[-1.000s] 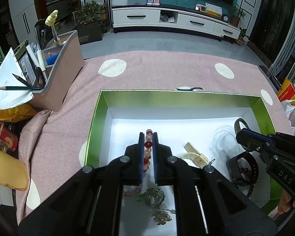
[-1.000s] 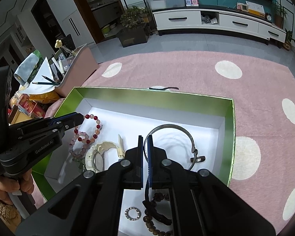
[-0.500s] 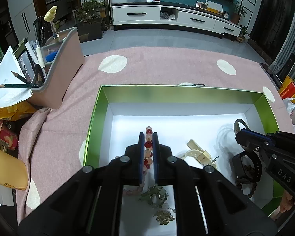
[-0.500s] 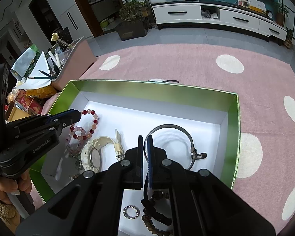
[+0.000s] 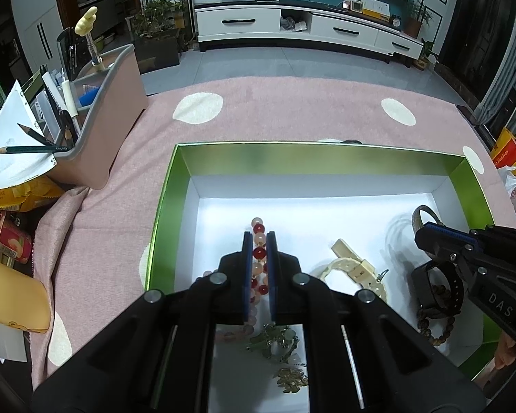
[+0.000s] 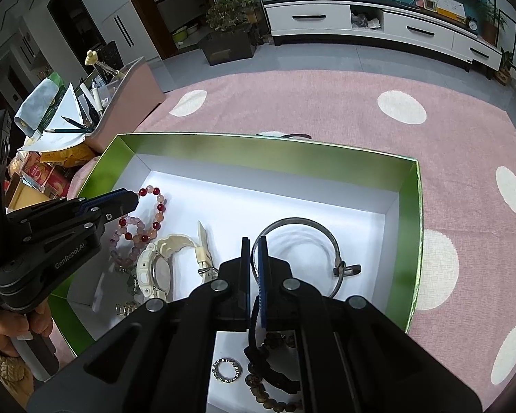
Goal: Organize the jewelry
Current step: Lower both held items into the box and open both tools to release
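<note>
Left tool (image 5: 259,241) clenched on bead bracelet (image 5: 259,253); right tool (image 6: 254,244) clenched on metal bangle (image 6: 302,222), both inside green box (image 5: 313,158).

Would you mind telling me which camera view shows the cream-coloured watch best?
The right wrist view: the cream watch lies in the green box with its round face and both strap halves visible. In the left wrist view only the strap and buckle show; the face is hidden behind the left gripper.

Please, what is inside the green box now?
Inside the green box: a red and pink bead bracelet, a cream watch, a metal bangle, a small ring, brown beads. The hand-held grippers cover the near part.
</note>
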The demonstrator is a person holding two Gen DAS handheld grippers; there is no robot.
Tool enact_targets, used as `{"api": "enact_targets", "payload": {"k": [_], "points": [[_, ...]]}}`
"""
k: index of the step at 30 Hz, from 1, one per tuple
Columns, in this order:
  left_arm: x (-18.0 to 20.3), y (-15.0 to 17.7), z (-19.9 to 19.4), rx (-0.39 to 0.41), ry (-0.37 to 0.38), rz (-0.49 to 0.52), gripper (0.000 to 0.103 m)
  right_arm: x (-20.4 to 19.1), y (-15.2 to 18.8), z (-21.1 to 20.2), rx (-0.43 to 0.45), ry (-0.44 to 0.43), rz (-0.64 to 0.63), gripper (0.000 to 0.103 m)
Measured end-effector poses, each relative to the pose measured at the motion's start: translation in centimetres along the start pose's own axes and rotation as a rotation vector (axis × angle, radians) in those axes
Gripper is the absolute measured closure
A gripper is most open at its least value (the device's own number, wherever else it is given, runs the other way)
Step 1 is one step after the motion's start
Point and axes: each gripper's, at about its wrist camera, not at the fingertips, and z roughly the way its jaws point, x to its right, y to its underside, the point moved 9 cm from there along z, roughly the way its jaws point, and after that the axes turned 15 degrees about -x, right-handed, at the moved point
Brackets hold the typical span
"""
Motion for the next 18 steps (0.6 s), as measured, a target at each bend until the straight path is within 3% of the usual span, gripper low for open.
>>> {"api": "enact_targets", "payload": {"k": [18], "points": [[-0.26, 0.14, 0.32, -0.012, -0.008, 0.001, 0.096, 0.12, 0.14, 0.19, -0.011, 0.01, -0.002, 0.1]]}}
